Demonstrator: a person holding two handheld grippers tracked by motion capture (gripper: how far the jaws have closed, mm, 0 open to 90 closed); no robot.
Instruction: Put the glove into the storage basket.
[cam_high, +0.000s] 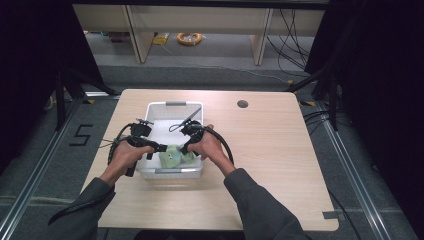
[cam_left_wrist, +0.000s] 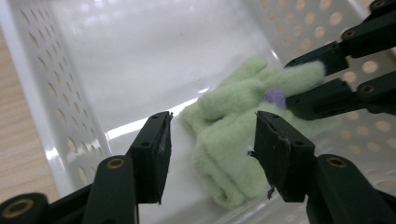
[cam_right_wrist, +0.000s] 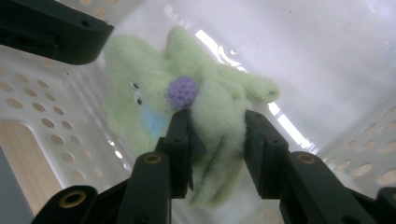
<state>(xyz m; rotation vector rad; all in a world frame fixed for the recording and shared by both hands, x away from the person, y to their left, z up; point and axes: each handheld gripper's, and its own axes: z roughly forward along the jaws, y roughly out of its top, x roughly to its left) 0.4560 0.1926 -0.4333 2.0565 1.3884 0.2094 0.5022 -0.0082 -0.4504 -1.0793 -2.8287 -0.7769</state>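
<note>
Wood table (cam_high: 270, 150) w/ a white perforated basket (cam_high: 150, 112). Green fleece glove (cam_left_wrist: 233, 135) lies on the basket floor, near corner. Right gripper (cam_right_wrist: 215, 122) pinches a fold of it, jaws part-closed; left gripper (cam_left_wrist: 212, 135) stands open, pads off the fabric. Risk, imo: thin pinch slips, or fleece snags on wall holes. Walls close on near sides; free room up and toward far end.

Wooden table (cam_high: 280, 165); white basket (cam_high: 160, 107) on it
</note>
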